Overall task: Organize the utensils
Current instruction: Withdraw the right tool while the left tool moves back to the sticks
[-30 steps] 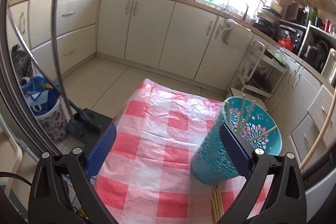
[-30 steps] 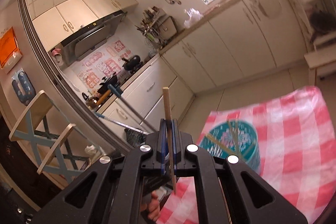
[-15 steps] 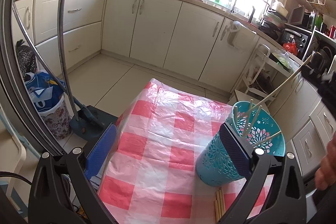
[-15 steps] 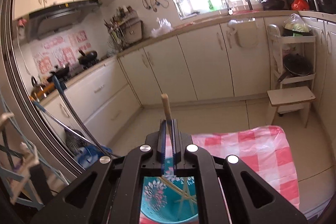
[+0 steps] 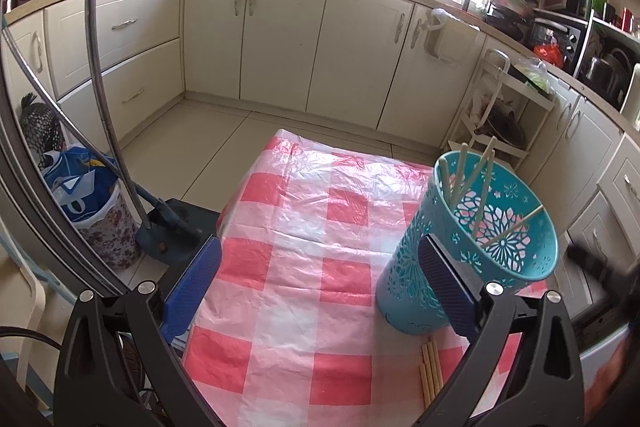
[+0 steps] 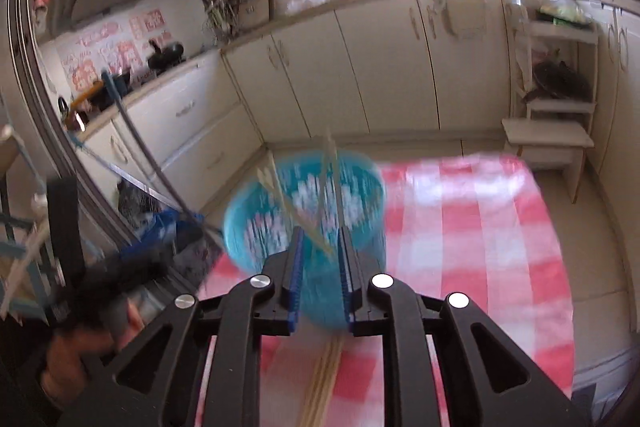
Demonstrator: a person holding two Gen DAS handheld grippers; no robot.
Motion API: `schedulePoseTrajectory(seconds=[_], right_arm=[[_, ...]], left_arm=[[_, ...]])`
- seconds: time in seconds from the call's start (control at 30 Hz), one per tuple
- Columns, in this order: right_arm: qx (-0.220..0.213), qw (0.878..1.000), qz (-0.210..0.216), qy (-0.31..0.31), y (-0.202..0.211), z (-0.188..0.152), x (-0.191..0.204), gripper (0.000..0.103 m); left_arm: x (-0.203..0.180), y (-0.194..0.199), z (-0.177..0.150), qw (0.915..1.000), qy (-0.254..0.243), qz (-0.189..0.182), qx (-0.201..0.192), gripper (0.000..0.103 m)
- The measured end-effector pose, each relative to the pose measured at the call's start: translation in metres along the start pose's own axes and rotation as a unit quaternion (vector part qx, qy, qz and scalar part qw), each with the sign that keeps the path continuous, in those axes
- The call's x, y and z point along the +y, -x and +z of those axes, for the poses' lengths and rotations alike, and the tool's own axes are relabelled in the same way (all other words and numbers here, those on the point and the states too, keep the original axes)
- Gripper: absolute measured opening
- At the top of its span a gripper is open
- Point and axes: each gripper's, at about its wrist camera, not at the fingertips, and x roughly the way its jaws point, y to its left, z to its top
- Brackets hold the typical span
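Now loose chopsticks (image 5: 429,373) on tabletop (image 5: 280,267) beside holder (image 5: 472,251): light, stiff, slippery; pinch mid-shaft; right hand-held gripper (image 6: 320,247) parted, empty; left hand-held gripper (image 5: 320,279) wide open.

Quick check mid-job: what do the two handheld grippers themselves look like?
Both the left gripper and right gripper have matte black frames with triangular cut-outs, round silver pivot bolts and blue textured finger pads. A thin black cable curves beside the left one.

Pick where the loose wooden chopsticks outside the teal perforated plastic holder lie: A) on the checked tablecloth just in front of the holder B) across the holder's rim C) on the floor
A: the loose wooden chopsticks lie flat on the red-and-white checked tablecloth, at the teal holder's base.
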Motion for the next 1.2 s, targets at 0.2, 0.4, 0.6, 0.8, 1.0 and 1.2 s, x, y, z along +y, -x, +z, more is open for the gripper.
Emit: schedulePoseTrajectory(seconds=[0.2,0.4,0.6,0.8,1.0,1.2], right_arm=[[0.123,0.992,-0.024,-0.028,-0.05,-0.08,-0.019,0.018],[0.129,0.991,-0.035,0.028,-0.063,-0.085,0.005,0.018],[0.143,0.988,-0.043,0.03,-0.072,-0.092,0.007,0.018],[0.153,0.987,-0.046,0.025,-0.084,-0.098,0.008,0.018],[0.157,0.986,-0.047,0.029,-0.092,-0.102,0.012,0.018],[0.156,0.985,-0.06,0.034,-0.094,-0.102,0.013,0.018]], left_arm=[[-0.01,-0.007,-0.009,0.9996,-0.024,0.006,0.012,0.095],[-0.016,-0.014,-0.012,0.999,-0.037,0.008,0.022,0.095],[-0.018,-0.014,-0.015,0.9985,-0.047,0.007,0.026,0.095],[-0.018,-0.013,-0.015,0.9985,-0.046,0.007,0.028,0.095],[-0.021,-0.015,-0.017,0.998,-0.053,0.007,0.032,0.095],[-0.024,-0.016,-0.019,0.9975,-0.06,0.007,0.036,0.095]])
